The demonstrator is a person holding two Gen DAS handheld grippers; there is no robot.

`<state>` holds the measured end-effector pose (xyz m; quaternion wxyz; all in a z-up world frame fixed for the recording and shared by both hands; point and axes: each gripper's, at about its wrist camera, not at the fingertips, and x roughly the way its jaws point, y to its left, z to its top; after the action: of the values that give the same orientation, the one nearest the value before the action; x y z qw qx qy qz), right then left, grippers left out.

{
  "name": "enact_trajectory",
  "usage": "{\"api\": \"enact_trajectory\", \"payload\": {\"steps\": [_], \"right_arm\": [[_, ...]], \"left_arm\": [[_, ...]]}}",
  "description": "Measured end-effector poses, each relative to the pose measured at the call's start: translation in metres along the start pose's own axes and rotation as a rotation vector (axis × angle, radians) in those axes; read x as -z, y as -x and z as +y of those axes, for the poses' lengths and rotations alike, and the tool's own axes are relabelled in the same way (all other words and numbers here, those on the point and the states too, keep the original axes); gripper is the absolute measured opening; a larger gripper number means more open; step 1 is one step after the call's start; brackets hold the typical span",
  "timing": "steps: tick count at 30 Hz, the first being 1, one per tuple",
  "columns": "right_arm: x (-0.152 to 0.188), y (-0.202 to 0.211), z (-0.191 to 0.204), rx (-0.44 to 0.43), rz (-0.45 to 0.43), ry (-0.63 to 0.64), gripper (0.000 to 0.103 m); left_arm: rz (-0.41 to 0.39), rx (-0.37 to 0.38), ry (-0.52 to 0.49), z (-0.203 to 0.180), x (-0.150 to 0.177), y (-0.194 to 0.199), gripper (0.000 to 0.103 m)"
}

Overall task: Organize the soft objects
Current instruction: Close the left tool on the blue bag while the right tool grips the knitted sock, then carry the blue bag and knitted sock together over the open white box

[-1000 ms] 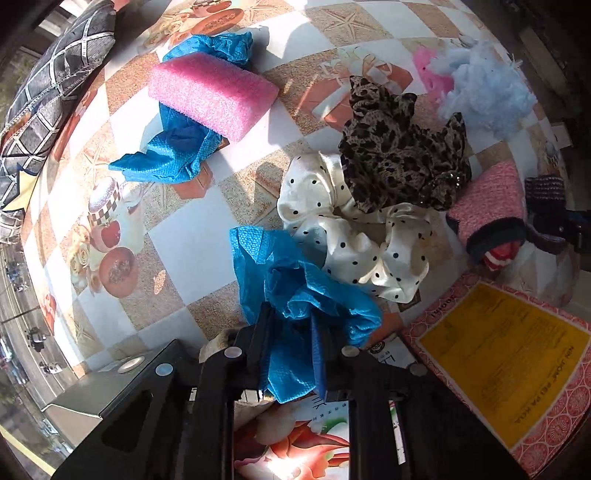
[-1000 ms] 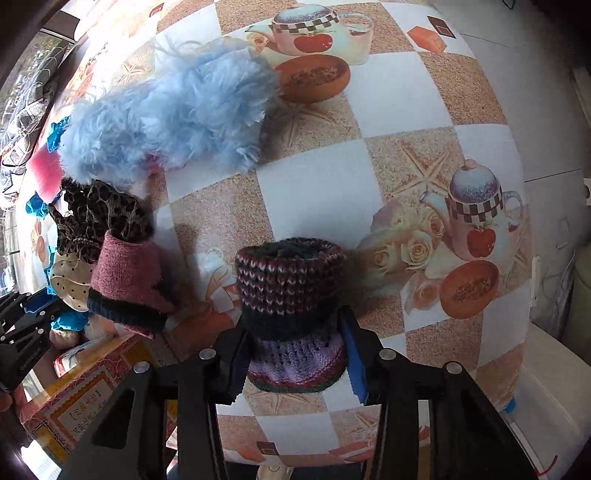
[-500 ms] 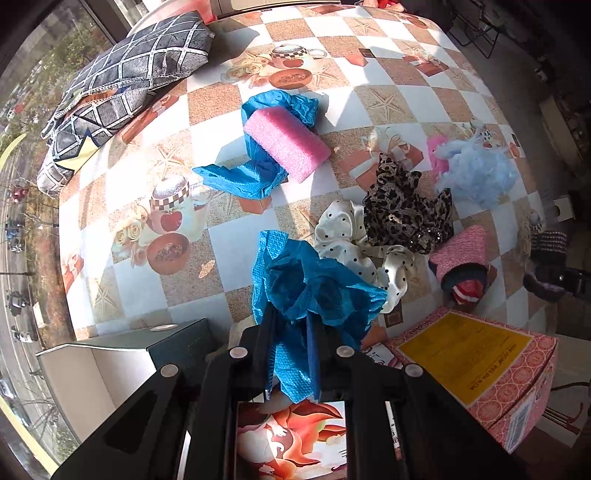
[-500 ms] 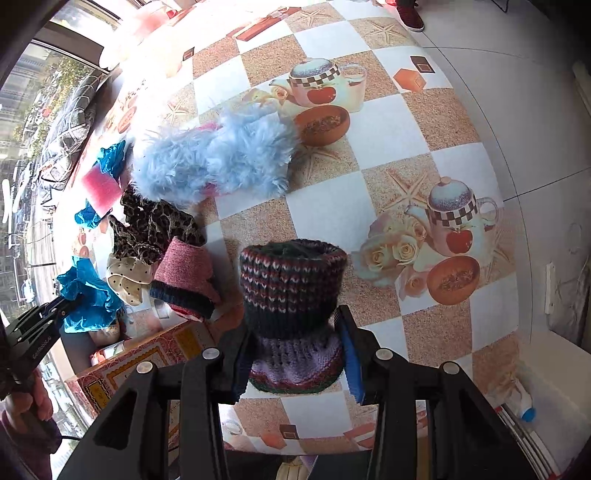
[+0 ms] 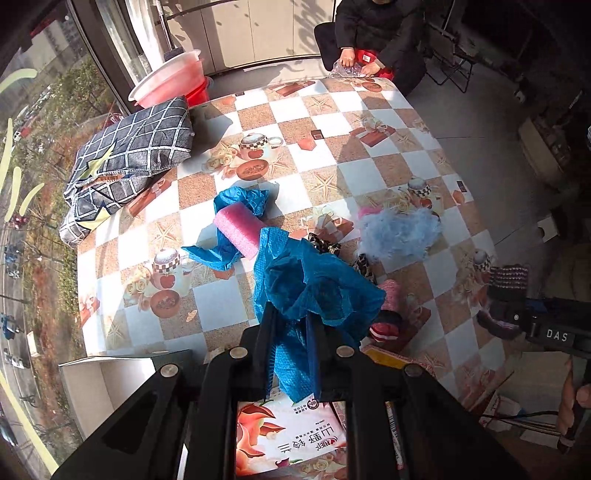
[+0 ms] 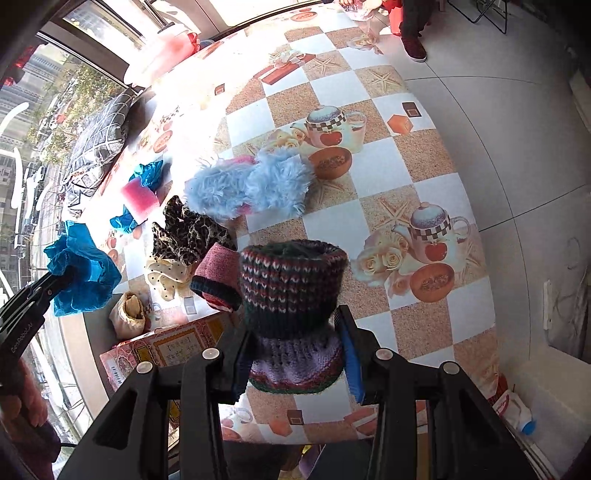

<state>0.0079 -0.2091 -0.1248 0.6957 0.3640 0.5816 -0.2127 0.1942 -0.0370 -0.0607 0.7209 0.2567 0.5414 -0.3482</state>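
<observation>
My left gripper (image 5: 291, 332) is shut on a crumpled blue cloth (image 5: 310, 284) and holds it high above the table's near edge; it also shows in the right wrist view (image 6: 79, 273). My right gripper (image 6: 295, 343) is shut on a striped knitted sleeve (image 6: 291, 284), lifted above the table; it shows at the right in the left wrist view (image 5: 508, 284). On the checkered table (image 5: 365, 170) lie a pink foam block (image 5: 238, 229) on another blue cloth (image 5: 210, 254), a fluffy light-blue item (image 6: 251, 188), a leopard scrunchie (image 6: 188, 232), a polka-dot scrunchie (image 6: 168, 277) and a pink knitted cuff (image 6: 216, 280).
A grey checked cushion (image 5: 125, 162) lies at the table's far left. A patterned red box (image 6: 162, 350) and a beige pouch (image 6: 129, 310) sit by the near edge. A grey open box (image 5: 107, 384) stands below left. A person (image 5: 373, 33) sits at the far end.
Both grippers have risen and pulled back from the table, carrying the blue cloth and the knitted sleeve. Much more of the table and room shows now.
</observation>
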Motion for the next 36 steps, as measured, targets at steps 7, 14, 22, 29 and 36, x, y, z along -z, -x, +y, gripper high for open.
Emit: {"api": "enact_trajectory", "payload": {"steps": [7, 14, 22, 29, 36], "right_arm": [[0.02, 0.019, -0.008, 0.027, -0.033, 0.032, 0.043], [0.032, 0.037, -0.031, 0.032, -0.063, 0.03, 0.043], [0.04, 0.053, -0.057, 0.017, -0.075, 0.057, 0.043], [0.058, 0.056, -0.065, 0.006, -0.051, 0.155, 0.043], [0.087, 0.037, -0.053, -0.004, 0.027, 0.262, 0.043]], "left_arm": [[-0.041, 0.068, -0.124, -0.067, 0.006, 0.026, 0.016], [-0.059, 0.099, -0.3, -0.134, 0.021, 0.043, 0.016], [-0.017, 0.11, -0.363, -0.183, 0.049, 0.048, 0.016], [0.01, 0.082, -0.287, -0.199, 0.083, 0.054, 0.016], [0.043, 0.051, -0.196, -0.185, 0.122, 0.056, 0.016]]}}
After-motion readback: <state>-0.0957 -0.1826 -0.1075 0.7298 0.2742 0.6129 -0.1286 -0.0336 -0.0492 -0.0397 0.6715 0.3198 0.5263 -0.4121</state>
